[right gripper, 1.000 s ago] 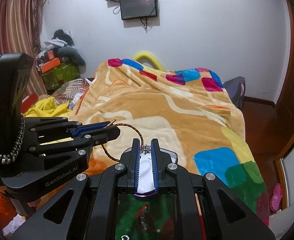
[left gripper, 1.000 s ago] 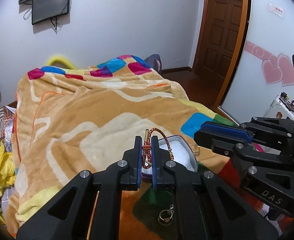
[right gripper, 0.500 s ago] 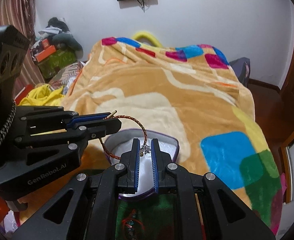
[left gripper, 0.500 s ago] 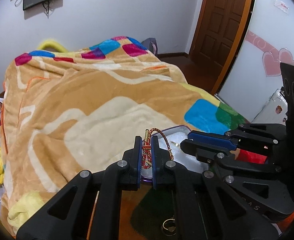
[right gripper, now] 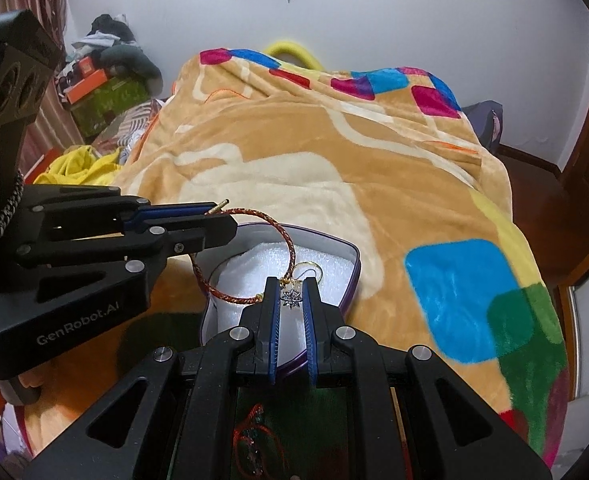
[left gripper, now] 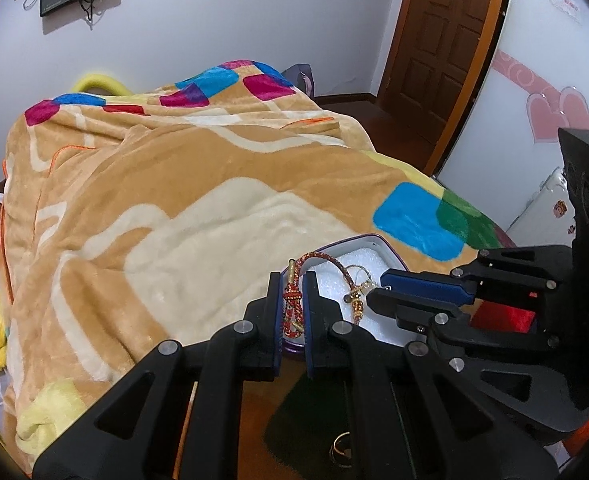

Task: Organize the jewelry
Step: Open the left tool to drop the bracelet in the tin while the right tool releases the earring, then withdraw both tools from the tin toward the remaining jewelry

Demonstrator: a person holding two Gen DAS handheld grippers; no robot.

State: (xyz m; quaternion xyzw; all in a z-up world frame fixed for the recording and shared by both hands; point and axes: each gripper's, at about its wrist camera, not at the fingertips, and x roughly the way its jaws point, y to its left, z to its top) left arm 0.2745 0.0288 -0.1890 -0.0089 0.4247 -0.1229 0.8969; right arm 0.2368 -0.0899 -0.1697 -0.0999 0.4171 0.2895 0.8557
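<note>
Left wrist view: the left gripper [left gripper: 293,300] pinches the knotted end of a braided red-and-gold cord bracelet [left gripper: 292,308], its brass tip poking up past the pads. The cord arcs over a purple-rimmed box [left gripper: 390,250] lined with white foam, set on a plush blanket [left gripper: 174,200]. A ring [left gripper: 340,446] lies below.

Right wrist view: the right gripper [right gripper: 291,298], tilted down over the box [right gripper: 354,268], nips the bracelet's [right gripper: 290,244] small silver star charm [right gripper: 291,297]. The left gripper [right gripper: 214,220] reaches in level from the left.
</note>
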